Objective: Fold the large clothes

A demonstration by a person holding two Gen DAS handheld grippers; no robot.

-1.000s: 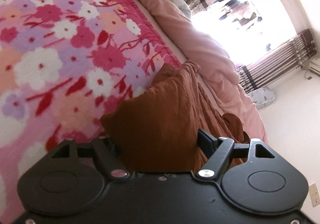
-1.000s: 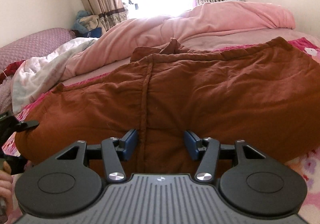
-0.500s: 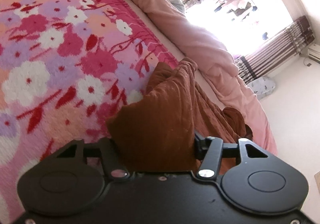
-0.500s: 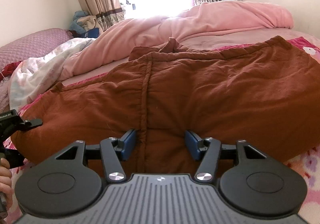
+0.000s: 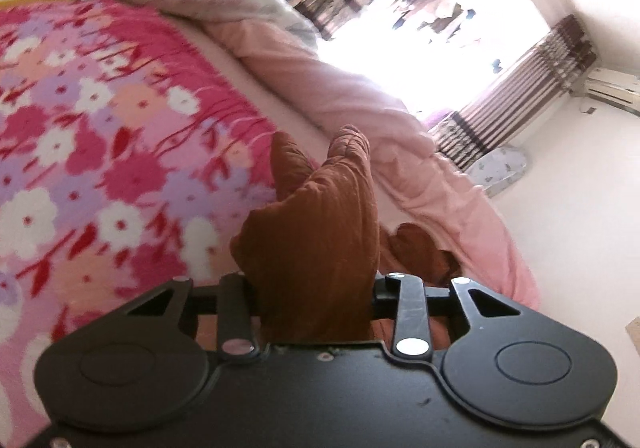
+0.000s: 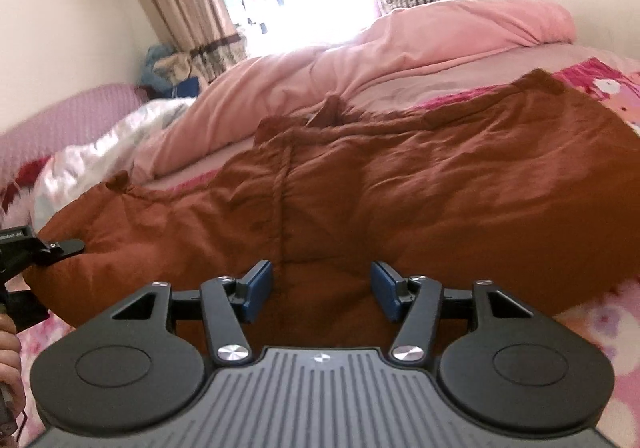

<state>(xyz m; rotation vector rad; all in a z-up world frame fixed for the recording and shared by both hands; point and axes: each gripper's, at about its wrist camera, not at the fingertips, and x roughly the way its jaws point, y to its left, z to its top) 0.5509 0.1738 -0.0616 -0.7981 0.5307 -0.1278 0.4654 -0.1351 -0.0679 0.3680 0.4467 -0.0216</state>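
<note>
Spanning the middle of the right wrist frame, a brown garment (image 6: pixel 400 200) lies spread on the floral blanket (image 5: pixel 100 152); pink duvet (image 6: pixel 400 52) behind it, upper centre. Right gripper (image 6: pixel 322 290), bottom centre: jaws apart, blue pads flanking the garment's near hem. Left gripper (image 5: pixel 314 288), bottom centre of its frame: clamped on a bunched garment edge.

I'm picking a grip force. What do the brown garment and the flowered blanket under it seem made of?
Brown garment: looks like soft matte woven cloth, maybe cotton; it creases finely, with no sheen. Flowered blanket: looks like plush fleece; its printed flowers have fuzzy edges, though motion blur leaves that open.
</note>
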